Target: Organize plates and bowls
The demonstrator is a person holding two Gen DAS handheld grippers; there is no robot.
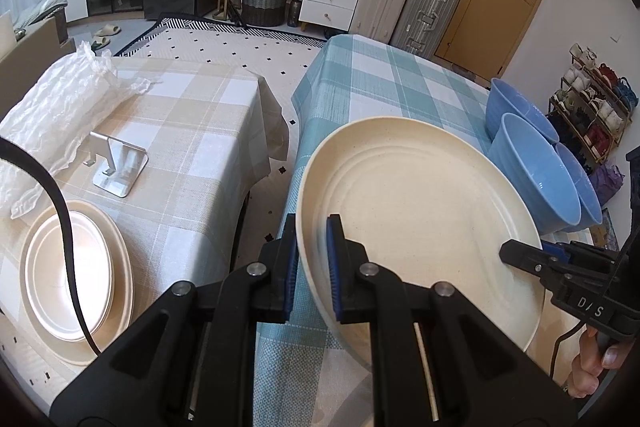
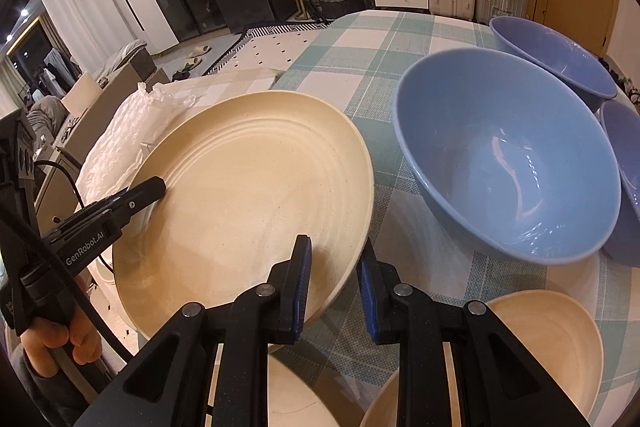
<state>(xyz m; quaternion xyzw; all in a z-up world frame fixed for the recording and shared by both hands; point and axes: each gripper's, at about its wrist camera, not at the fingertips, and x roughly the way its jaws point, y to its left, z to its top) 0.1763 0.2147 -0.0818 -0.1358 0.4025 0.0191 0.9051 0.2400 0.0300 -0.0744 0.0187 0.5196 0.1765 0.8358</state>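
Left wrist view: left gripper (image 1: 312, 267) and right gripper (image 2: 334, 287) both clamped on cream plate (image 1: 420, 219) rim, mid-carry. Likely next: move to plate stack (image 1: 76, 267) at 9 o'clock on beige desk (image 1: 192, 131), keep level.

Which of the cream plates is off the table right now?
The big ridged cream plate, gripped at opposite rims by the left gripper and the right gripper. The stacked plates on the beige checked table lie flat, untouched.

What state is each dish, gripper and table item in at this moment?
Large cream ridged plate: lifted, tilted, gripped at opposite rims.
Left gripper: shut on its rim.
Right gripper: shut on its rim.
Blue bowls: upright, empty.
Stacked cream plates: flat on beige-checked table.
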